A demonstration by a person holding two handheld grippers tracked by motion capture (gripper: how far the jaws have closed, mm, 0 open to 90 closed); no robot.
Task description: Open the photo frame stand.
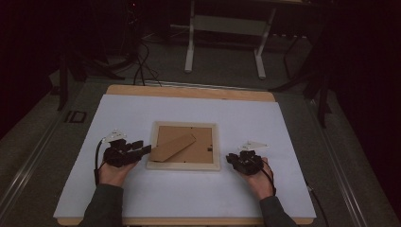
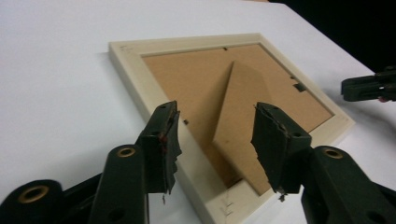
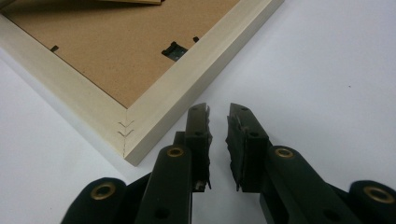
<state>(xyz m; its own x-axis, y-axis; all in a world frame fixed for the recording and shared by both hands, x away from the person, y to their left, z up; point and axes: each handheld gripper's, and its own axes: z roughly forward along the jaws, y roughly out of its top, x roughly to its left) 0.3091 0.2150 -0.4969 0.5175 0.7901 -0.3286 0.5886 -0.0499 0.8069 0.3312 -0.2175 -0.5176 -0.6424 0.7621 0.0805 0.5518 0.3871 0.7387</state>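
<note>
High view: picture frame (image 1: 183,165) lies face down mid-table (image 1: 265,189), its cardboard stand (image 1: 172,147) swung up off the backing. Left gripper (image 1: 142,147) has its jaws apart, nothing pinched, straddling the stand's foot. Right gripper (image 1: 231,158) has its jaws slightly apart on bare table just beside the frame's corner. Risk: nothing pins the frame, so regripping the stand may drag it or crease the hinge.

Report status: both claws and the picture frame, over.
Left claw open above the frame's fold-out stand, nothing gripped. Right claw slightly open, empty, beside a frame corner. Picture frame face-down on the table. Nothing in the way.
</note>
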